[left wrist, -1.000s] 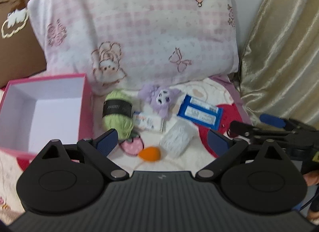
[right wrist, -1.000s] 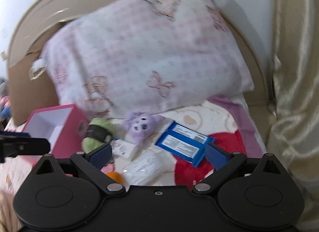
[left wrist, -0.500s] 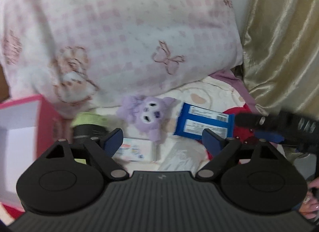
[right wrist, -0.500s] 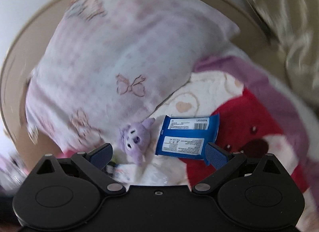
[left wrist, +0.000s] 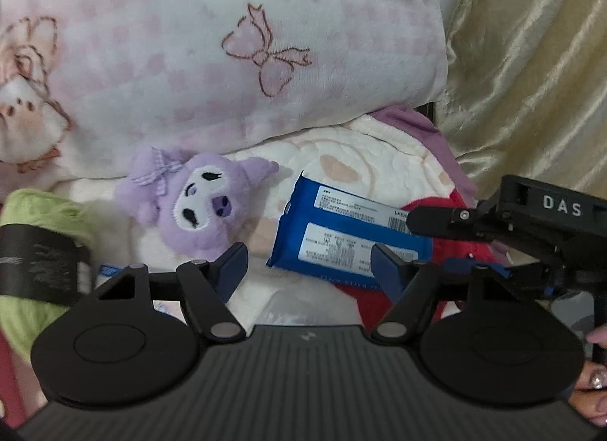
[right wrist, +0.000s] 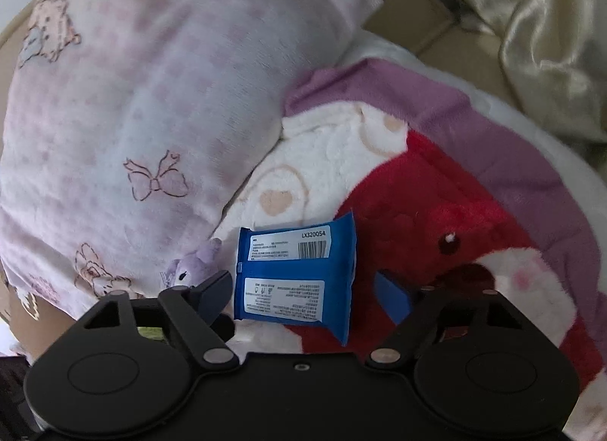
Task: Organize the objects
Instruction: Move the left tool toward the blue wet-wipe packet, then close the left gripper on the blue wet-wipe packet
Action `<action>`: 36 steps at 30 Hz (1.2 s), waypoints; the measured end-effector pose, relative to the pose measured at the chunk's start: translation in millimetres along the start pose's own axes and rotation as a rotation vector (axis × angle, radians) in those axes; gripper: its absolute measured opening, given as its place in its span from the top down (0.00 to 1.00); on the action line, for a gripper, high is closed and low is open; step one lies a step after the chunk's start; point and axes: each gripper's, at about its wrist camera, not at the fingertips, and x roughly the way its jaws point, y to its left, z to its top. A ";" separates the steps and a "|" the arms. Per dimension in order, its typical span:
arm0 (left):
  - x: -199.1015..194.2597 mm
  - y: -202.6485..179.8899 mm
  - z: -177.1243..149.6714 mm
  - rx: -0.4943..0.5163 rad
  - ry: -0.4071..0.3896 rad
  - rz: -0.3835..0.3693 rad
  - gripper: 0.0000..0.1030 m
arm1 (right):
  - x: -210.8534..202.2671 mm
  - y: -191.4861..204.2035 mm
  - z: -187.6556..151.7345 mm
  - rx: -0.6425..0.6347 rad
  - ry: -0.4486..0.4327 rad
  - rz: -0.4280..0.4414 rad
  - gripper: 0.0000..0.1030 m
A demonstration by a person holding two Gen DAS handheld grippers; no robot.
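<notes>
A blue wipes packet lies on the blanket with its white labels up. My right gripper straddles it and its jaws are closing. The pads stand just off the packet's two sides without pressing. To the packet's left, a purple plush toy leans against the pillow, and a green yarn ball with a black band sits at the far left. My left gripper hovers low in front of the plush and the blue packet. Its jaws are closing with nothing pinched. The right gripper shows at the right edge.
A pink checked pillow fills the back and a gold curtain hangs at the right. The blanket has a red patch. A clear plastic packet lies under my left fingers. A person's fingers hold the right gripper.
Both grippers have sunk and moved in towards the items. The right one rolled and now frames the blue packet. Both jaws have narrowed. The pink box has almost left view.
</notes>
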 end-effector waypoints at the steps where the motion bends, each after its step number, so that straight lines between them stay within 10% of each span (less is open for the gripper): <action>1: 4.4 1.5 0.5 -0.002 -0.002 -0.020 0.35 | 2.2 -0.7 0.8 0.004 0.016 0.012 0.17; 7: 13.4 -6.2 -0.6 0.048 0.004 -0.023 0.35 | 8.6 -4.5 3.2 0.025 0.050 0.018 0.17; 18: 46.9 2.3 7.2 -0.027 0.091 0.039 0.34 | 29.3 -3.7 5.4 0.013 0.084 -0.070 0.64; 20: 44.6 -1.7 6.1 0.015 0.064 0.020 0.55 | 29.8 -5.4 6.0 0.012 0.084 -0.072 0.65; 27: 27.9 -12.2 -7.0 0.064 0.046 -0.096 0.58 | 19.3 9.2 8.4 -0.155 0.014 -0.146 0.68; 36: 40.8 -2.7 -0.2 -0.034 0.065 0.004 0.71 | 22.1 -15.2 17.2 0.024 0.096 -0.102 0.67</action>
